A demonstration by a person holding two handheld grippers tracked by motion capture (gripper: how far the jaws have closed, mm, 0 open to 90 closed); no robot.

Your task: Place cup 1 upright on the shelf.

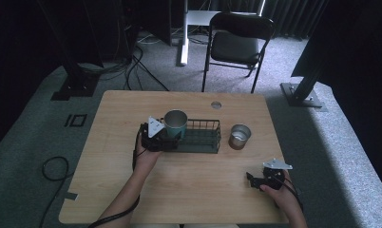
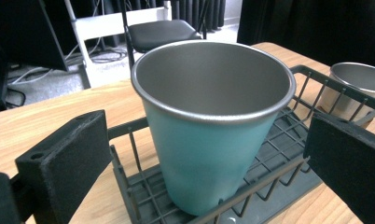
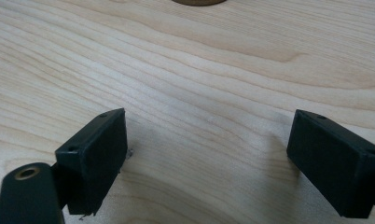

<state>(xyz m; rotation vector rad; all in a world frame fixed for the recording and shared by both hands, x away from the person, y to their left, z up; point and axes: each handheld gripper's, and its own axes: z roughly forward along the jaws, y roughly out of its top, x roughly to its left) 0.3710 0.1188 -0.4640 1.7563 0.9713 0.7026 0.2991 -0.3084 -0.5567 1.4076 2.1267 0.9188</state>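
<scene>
A teal metal cup (image 1: 176, 123) (image 2: 213, 126) stands upright in the left end of a dark wire basket (image 1: 203, 140) (image 2: 288, 168) at the table's middle. My left gripper (image 1: 166, 137) (image 2: 209, 158) is open, its jaws on either side of the cup and clear of its wall. To the right of the basket stands a plain steel cup (image 1: 239, 136) (image 2: 358, 86) on the table. My right gripper (image 1: 252, 179) (image 3: 206, 158) rests open near the front right of the table, low over bare wood with nothing between its jaws.
The wooden table (image 1: 179, 199) has a round cable hole (image 1: 216, 104) near its far edge. A black chair (image 1: 236, 45) and a white desk leg (image 1: 184, 33) stand beyond the table. Cables lie on the grey carpet at the left.
</scene>
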